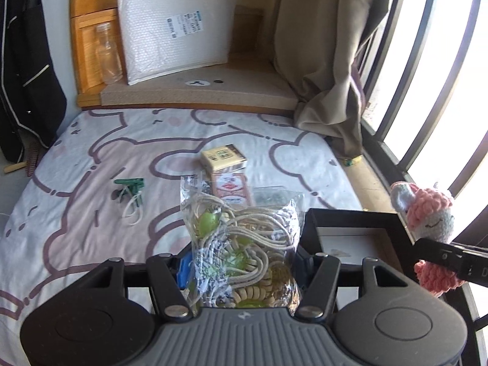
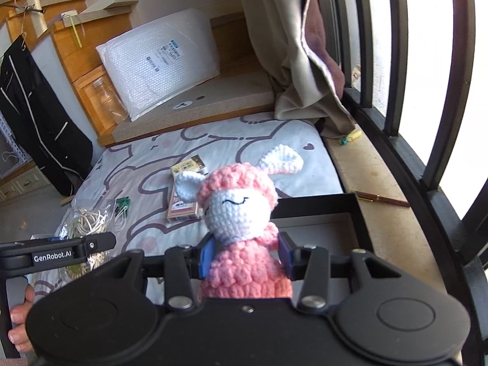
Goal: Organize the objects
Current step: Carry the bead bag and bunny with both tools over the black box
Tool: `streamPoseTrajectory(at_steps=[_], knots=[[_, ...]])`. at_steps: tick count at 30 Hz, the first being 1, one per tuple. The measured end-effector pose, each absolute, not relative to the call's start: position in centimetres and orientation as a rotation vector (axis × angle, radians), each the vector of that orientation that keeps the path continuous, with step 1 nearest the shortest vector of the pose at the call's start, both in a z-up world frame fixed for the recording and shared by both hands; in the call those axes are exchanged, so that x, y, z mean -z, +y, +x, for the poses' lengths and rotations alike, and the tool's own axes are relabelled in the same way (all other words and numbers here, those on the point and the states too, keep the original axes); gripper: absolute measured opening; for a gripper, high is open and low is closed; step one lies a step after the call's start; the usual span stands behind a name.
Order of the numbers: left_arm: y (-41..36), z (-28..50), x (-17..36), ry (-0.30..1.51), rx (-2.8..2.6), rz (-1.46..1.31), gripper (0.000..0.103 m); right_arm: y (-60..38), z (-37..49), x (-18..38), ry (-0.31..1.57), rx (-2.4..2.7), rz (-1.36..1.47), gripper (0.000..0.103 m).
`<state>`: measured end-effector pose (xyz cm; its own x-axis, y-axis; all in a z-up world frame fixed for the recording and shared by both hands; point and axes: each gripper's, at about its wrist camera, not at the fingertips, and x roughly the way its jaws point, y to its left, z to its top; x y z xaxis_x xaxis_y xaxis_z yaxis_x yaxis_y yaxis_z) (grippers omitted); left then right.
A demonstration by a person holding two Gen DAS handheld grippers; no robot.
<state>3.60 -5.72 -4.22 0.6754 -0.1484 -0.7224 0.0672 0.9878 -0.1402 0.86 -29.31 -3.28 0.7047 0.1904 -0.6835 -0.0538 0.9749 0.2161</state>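
In the left wrist view my left gripper (image 1: 242,267) is shut on a clear plastic bag (image 1: 244,228) stuffed with cream cords, wooden rings and green beads, held upright above the bed. My right gripper (image 2: 245,256) is shut on the body of a pink and white crochet sheep doll (image 2: 241,213), whose head stands above the blue pads (image 2: 206,257). The doll (image 1: 427,222) also shows at the right edge of the left wrist view. Below and ahead of both grippers stands an open black box (image 1: 350,215), whose rim (image 2: 320,204) lies just behind the doll.
On the patterned bedsheet (image 1: 76,158) lie a yellow card box (image 1: 222,155), a red card box (image 1: 231,186) and a green clip with white loops (image 1: 129,190). A bubble mailer (image 1: 174,30) and a bottle (image 1: 108,55) stand behind; a curtain (image 1: 320,61) and window bars (image 2: 393,61) stand to the right.
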Motion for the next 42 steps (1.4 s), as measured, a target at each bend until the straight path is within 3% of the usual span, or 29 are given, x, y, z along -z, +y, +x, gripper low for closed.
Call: streamPoseTrajectory(at_steps=[20,35,42], knots=[[-14.3,6.5,6.7,0.866,0.317,-0.178,0.061,-35.0,1.7,5.2,0.788,-0.052,0.246,0.045],[-15.5,8.4,11.6,1.073,0.241,-0.419,0.061,-36.5,2.6,7.0,0.813,-0.007,0.264,0.045],[-14.8,8.3,10.3,1.038,0.279,-0.448,0.079,-37.0,3.0,7.9,0.822,0.013,0.285,0.045]])
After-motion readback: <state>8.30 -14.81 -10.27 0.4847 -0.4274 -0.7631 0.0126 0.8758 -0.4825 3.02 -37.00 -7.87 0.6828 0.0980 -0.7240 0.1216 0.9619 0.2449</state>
